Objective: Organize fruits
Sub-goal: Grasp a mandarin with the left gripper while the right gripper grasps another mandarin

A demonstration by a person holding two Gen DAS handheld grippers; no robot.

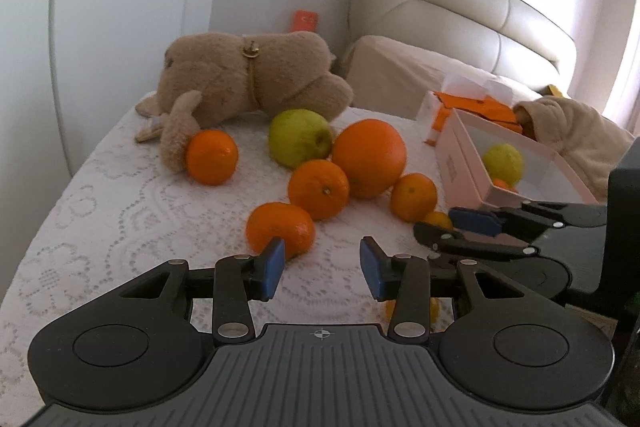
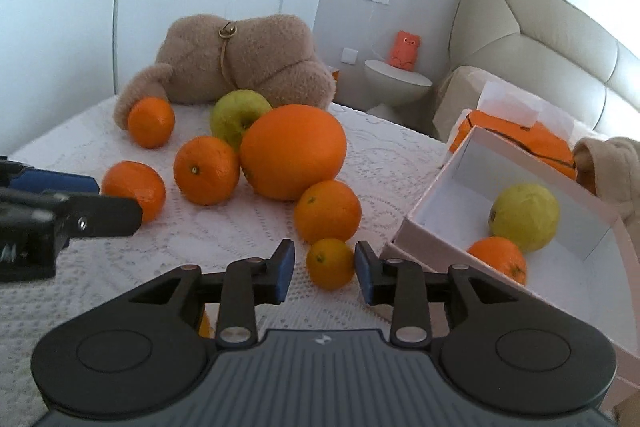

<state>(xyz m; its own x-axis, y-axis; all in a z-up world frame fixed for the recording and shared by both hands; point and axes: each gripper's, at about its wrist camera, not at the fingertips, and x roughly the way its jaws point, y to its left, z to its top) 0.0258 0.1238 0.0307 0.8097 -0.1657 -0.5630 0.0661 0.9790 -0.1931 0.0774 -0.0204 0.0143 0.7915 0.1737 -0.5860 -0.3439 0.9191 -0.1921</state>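
On a bed covered with a white lace bedspread (image 2: 200, 239) the fruits lie in a loose group. In the right wrist view the right gripper (image 2: 325, 269) has its jaws apart, and the smallest mandarin (image 2: 330, 263) sits between the blue pads; a thin gap shows on each side, so the pads do not press it. Just behind it, at 12 o'clock, is a medium mandarin (image 2: 328, 211), and behind that the large orange (image 2: 293, 151). At 10 o'clock from the large orange is the green apple (image 2: 239, 115), partly hidden by it. Touching the large orange at 9 o'clock is another mandarin (image 2: 206, 170), and further at 9 o'clock lies one more (image 2: 134, 189), near the left gripper's tip. The far mandarin (image 2: 151, 122) rests against the arm of a brown plush toy (image 2: 240, 63), which lies at the back of the bedspread.

At 3 o'clock from the right gripper stands an open pale pink box (image 2: 444, 183). Inside it are a yellow-green fruit (image 2: 525, 217) and one mandarin (image 2: 498, 263), side by side and touching.

In the left wrist view the left gripper (image 1: 322, 269) is open, with bare bedspread between its pads. Its left pad (image 1: 273, 267) stands in front of the nearest mandarin (image 1: 280, 229); whether it touches the fruit I cannot tell. An orange package (image 2: 520, 139) lies behind the box, and a small orange figure (image 2: 405, 50) stands on a round bedside table (image 2: 396, 79).
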